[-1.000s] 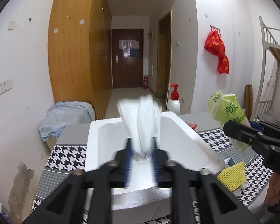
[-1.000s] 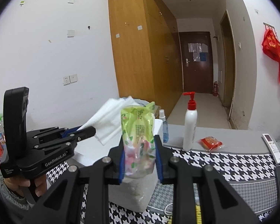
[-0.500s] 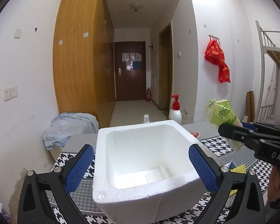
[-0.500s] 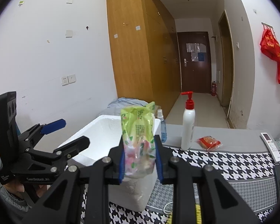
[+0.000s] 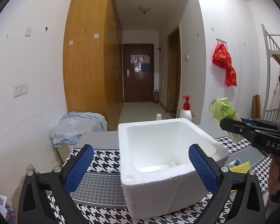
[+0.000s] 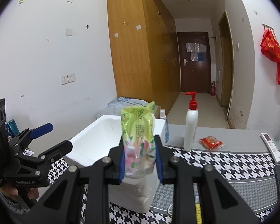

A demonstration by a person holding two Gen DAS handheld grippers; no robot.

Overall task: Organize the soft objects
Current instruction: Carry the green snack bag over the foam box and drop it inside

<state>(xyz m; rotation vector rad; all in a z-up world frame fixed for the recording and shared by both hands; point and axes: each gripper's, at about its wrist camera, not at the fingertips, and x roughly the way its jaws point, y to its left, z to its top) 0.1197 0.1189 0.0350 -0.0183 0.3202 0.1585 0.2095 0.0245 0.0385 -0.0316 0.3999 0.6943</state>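
Both grippers hang over a houndstooth-clothed table (image 5: 102, 156). Right gripper (image 6: 139, 160) has its blue-padded fingers (image 6: 158, 160) pressed together on a green snack packet (image 6: 138, 136), which stands upright between them, its crimped top above the fingertips and its clear lower part pinched in the pads. In the left wrist view the same packet (image 5: 224, 112) shows at the right edge, just above the black body of the right gripper (image 5: 231, 124), beside and slightly above the right rim of the foam box.

Left gripper (image 5: 140, 166) stands wide apart and holds nothing; its blue pads (image 5: 79, 169) sit on either side of the near wall of the white foam box (image 5: 168, 183), not touching it as far as can be seen. From the right wrist view it (image 6: 50, 138) is seen side-on at the left, gripped by a hand (image 6: 29, 190), its fingers spread before the box's left corner.

Inside the foam box (image 6: 102, 136) a flat white piece (image 5: 155, 167) lies on the bottom; what it is cannot be told. Behind the box stand a small spray bottle (image 6: 163, 125) and a white pump bottle (image 6: 190, 127) with a red head. A red wrapped packet (image 6: 211, 141) lies just right of the pump bottle, and a remote control (image 6: 271, 146) lies farther right. A yellow mesh piece (image 5: 239, 167) lies on the cloth right of the box.
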